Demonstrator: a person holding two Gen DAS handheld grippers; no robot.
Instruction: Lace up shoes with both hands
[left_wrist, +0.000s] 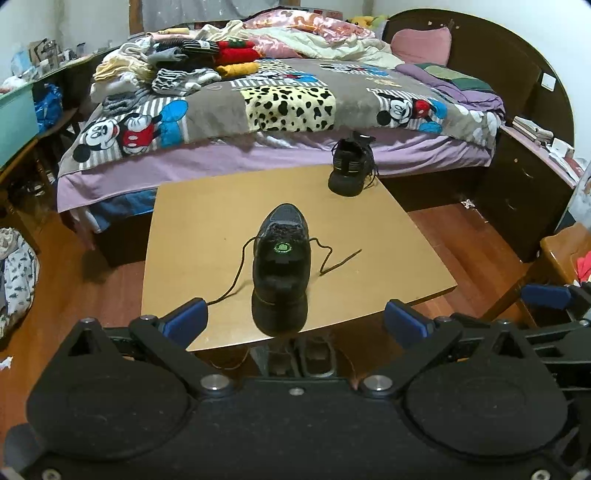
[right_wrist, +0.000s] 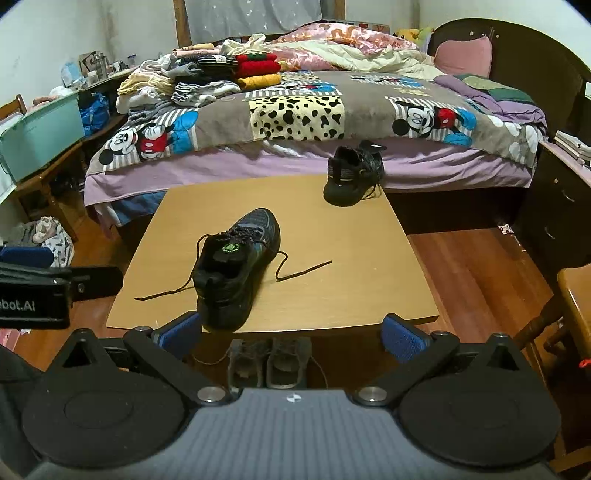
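Nearest, left gripper (left_wrist: 295, 319) with blue pads spread wide, holding nothing, poised just off the near edge of the wooden table (left_wrist: 369, 236). Same story for the right gripper (right_wrist: 291, 334): pads far apart, empty, level with the table's near edge. Straight ahead, a black shoe (left_wrist: 281, 266) standing upright on the table's near half, heel toward the cameras and hanging slightly past the edge, green round logo on the tongue. Loose ends of its lace (left_wrist: 334, 261) trailing out on both sides over the tabletop (one toward the left pad, the other kinked and lying out to the right), neither touched by either gripper. Under the table, on the floor, a worn pair of shoes (right_wrist: 269, 363). Farther back, a second black shoe (left_wrist: 351, 164) at the table's far right corner, well apart from the first. Beyond that, a bed (left_wrist: 288, 107) with a cartoon-print blanket and piles of folded clothes (left_wrist: 177, 62).
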